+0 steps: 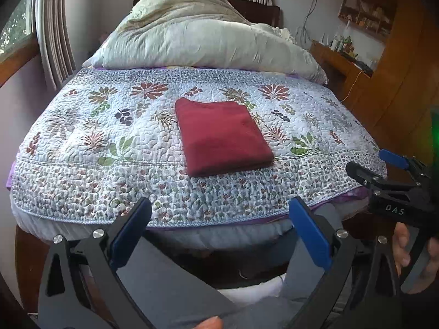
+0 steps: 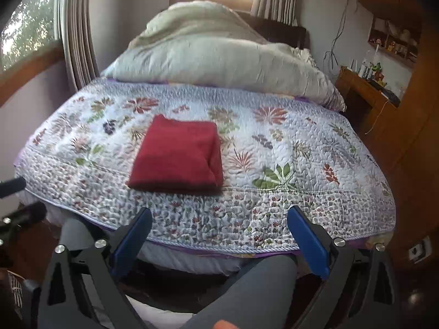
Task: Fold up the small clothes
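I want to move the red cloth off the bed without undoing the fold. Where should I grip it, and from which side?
Grip the red cloth at its near edge, coming in low from the foot of the bed. That edge looks thick and rounded, like stacked layers, so one pinch probably catches them all. Both tools are open and already face it.

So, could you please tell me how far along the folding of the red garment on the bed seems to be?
Done: the red garment lies as a neat, flat rectangle on the floral quilt. In hand: nothing; the left gripper and right gripper are both open, empty and held back off the foot of the bed. Left: apparently nothing on this piece; no other unfolded clothes are in view.
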Available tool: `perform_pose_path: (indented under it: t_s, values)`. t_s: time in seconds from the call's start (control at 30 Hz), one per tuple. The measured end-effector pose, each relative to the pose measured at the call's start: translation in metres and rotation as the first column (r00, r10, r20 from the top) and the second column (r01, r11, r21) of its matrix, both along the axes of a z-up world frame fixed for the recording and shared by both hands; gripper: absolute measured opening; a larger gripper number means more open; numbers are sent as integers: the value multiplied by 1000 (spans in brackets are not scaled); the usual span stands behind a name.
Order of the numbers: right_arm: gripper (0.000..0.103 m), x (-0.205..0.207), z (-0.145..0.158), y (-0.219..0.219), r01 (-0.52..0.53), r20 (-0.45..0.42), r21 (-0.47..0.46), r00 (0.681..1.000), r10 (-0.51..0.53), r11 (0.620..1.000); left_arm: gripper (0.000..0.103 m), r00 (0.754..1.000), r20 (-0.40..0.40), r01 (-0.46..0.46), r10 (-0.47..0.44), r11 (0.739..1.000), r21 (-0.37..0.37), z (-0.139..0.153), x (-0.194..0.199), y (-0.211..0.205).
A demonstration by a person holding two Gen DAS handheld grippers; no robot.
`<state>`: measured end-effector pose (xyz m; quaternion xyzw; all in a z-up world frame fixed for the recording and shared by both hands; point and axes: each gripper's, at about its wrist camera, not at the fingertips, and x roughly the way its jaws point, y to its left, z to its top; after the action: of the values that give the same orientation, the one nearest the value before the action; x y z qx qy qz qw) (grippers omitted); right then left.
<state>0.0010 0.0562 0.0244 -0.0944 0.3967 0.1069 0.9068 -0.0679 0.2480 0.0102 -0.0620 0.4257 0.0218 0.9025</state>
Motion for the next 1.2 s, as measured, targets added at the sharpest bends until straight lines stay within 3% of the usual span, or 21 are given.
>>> perform_pose_path:
  t_s: [0.13,0.27,1.2]
  values:
    - [99,-15,10,0,-3,25,19,1000,3,1000,100,1000,-1,-30,30,998,50,-7,-8,-6]
    - [99,-20,-1,0,-3,-7,16,1000,3,1000,100,999,-39,-35,34,999,-15,-19,-12,-7]
    - [99,-33,6,-1,-13,16,33,1000,12,999,100,999,-16,-30,30,1000,3,-3,-20,-9]
